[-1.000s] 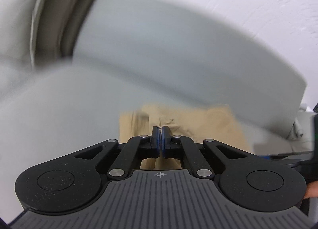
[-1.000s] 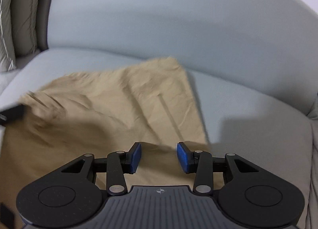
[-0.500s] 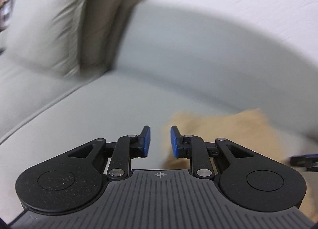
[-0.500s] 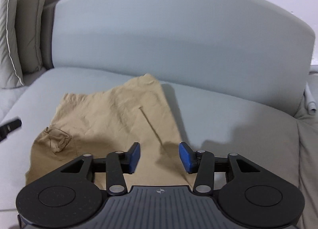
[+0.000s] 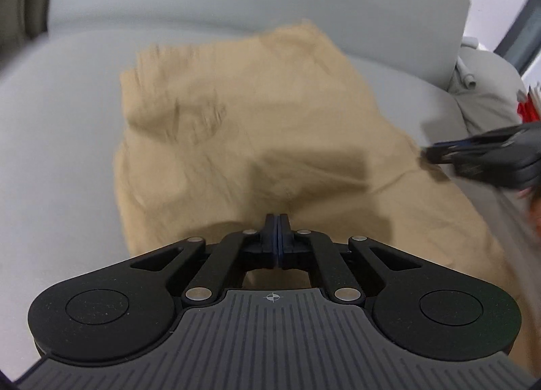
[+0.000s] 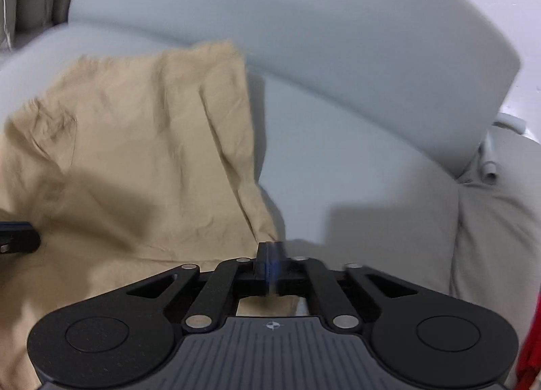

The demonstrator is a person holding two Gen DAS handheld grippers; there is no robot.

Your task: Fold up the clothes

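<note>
Tan garment (image 5: 243, 140) lies rumpled on the grey sofa seat (image 5: 61, 140), frame centre. Left tongs (image 5: 277, 221) closed, pinching its near edge. Right tongs (image 6: 270, 248) easing open, pads pinching its right edge.

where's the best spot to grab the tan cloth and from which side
Probably the cloth at its near right corner, coming from the right over the seat. That edge runs fairly straight and lies free on the seat, so it can be pinched side-on. The middle lies flat and rumpled, and the far edge sits close to the backrest.
</note>
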